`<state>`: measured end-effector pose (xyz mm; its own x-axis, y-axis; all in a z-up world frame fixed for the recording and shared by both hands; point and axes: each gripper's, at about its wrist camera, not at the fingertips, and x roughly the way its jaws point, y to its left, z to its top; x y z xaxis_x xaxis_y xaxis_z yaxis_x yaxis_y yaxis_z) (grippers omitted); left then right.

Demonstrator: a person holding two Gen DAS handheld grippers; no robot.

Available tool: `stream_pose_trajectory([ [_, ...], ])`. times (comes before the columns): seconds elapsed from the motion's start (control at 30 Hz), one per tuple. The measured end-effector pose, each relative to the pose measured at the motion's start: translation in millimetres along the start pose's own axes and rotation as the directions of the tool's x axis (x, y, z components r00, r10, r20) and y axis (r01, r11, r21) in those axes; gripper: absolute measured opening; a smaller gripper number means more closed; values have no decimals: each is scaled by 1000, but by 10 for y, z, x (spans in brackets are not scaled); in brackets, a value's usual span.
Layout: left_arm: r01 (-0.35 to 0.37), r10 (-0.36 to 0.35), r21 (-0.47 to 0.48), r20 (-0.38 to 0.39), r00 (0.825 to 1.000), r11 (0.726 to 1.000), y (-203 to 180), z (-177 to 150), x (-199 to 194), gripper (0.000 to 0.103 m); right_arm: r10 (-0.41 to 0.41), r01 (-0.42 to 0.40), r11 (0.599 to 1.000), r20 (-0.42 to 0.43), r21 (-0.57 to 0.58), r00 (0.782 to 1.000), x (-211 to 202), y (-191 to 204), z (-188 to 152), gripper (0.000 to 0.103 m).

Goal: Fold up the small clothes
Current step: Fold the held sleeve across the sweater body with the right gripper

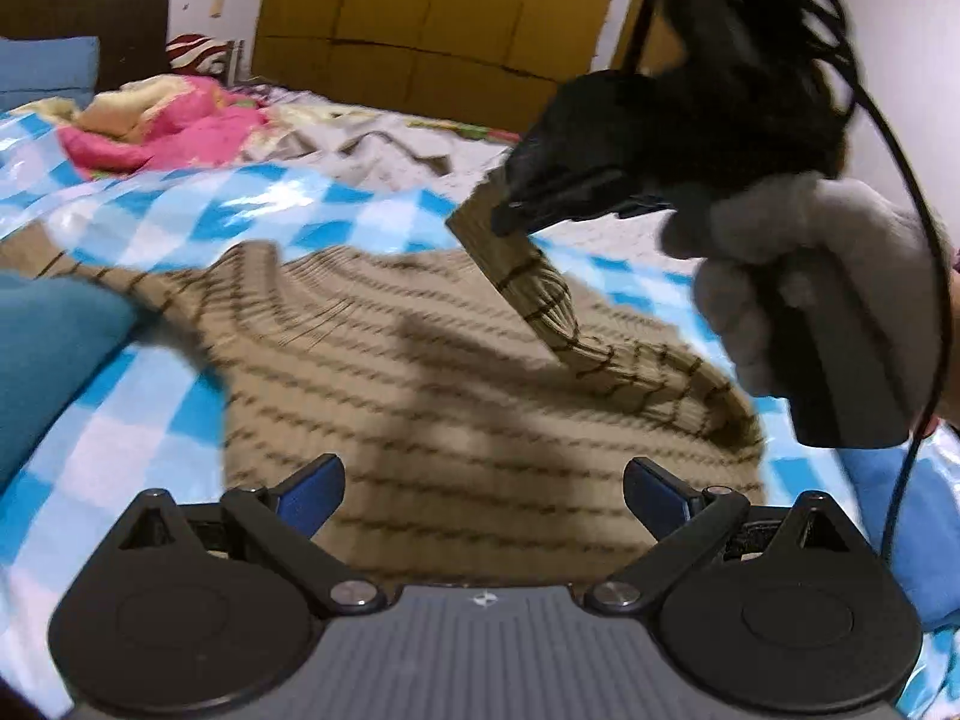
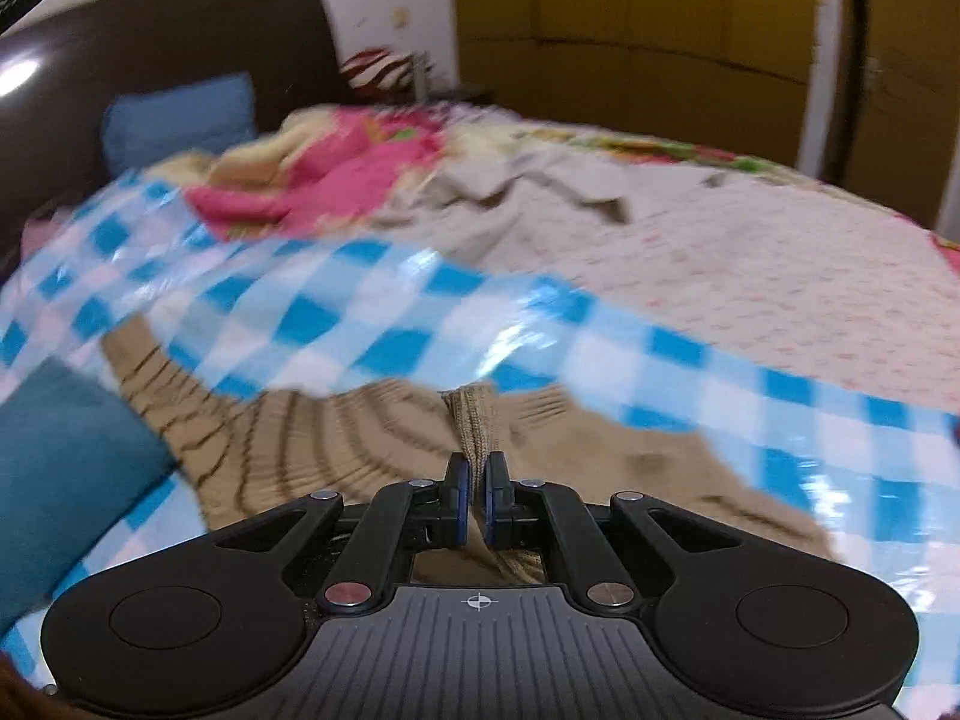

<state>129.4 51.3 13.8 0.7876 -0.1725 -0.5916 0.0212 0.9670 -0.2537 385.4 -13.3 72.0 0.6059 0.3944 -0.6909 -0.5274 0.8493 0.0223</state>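
The left gripper (image 1: 483, 495) hangs with jaws spread wide over the flat body of the striped tan sweater (image 1: 456, 420), nothing between its fingers. Ahead and to its right the way is barred: the right gripper (image 1: 510, 219), in a grey-gloved hand (image 1: 804, 276), pinches a raised sleeve, its black cable (image 1: 924, 300) trailing down beside. A teal cushion (image 1: 54, 354) crowds the left side. Beyond the sweater, the blue-checked plastic sheet (image 2: 390, 324) billows up; farther back lie a pink blanket heap (image 2: 336, 174) and rumpled beige cloth (image 2: 540, 192).
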Motion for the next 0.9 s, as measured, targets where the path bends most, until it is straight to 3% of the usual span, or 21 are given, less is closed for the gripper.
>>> stream_pose_trajectory([
  [0.13, -47, 47, 13, -2, 999, 999, 156, -48, 55, 103, 46, -47, 999, -95, -10, 994, 326, 241, -118, 10],
  [0.3, -77, 77, 22, 12, 997, 997, 286, -60, 93, 103, 98, -96, 995, -58, 32, 994, 230, 134, -153, 12],
  [0.53, -85, 84, 15, 28, 996, 996, 340, -56, 93, 103, -16, 15, 1000, -106, -10, 994, 237, -36, -418, 13],
  [0.73, -80, 79, 16, 24, 997, 997, 339, -64, 112, 103, -27, -1, 993, -224, -121, 974, 123, -85, -730, 13],
  [0.83, -78, 77, 25, 25, 997, 997, 321, -72, 129, 103, -24, 9, 997, -192, -80, 981, -183, -222, -877, 12],
  [0.9, -77, 77, 34, 23, 997, 996, 293, -86, 142, 103, -70, 62, 997, -158, -55, 985, -346, -370, -966, 13],
])
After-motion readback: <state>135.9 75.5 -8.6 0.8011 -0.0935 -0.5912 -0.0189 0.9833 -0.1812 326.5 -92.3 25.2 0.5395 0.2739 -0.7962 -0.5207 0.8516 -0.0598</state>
